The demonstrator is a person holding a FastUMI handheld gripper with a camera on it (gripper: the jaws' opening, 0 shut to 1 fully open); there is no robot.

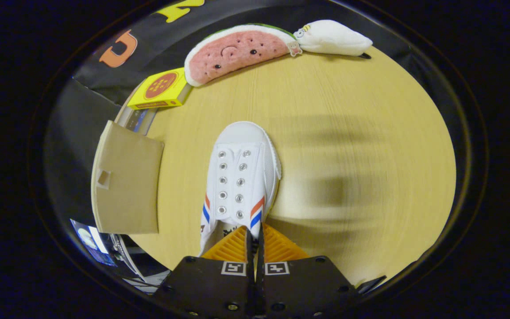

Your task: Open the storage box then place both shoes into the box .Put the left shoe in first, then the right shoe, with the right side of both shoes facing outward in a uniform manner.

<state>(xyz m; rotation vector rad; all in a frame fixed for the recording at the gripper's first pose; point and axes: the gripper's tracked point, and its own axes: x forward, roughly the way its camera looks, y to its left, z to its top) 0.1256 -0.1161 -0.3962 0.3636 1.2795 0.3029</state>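
One white canvas shoe (241,177) hangs from the gripper (255,237), toe pointing away from the camera over the pale wooden round table (348,133). The two fingers are pressed nearly together, pinching the thin edge of the shoe's opening at the right side of the collar, so the gripper is clamped on the shoe. Red and blue diagonal stripes flank the eyelet rows on both sides of the tongue; no laces are threaded.

To the left of the shoe, at the table's edge, sits the cardboard storage box (126,186), showing a flat brown panel with a small tab cutout; whether it is open cannot be told from this angle. Beyond it, a yellow carton (160,90) with a red oval on top rests near the table's rim. Past the shoe's toe lies a watermelon-slice plush toy (239,51), and just beside that, touching its end, a white plush toy (334,39). Soft blurred shadows fall across the tabletop to the right of the shoe.
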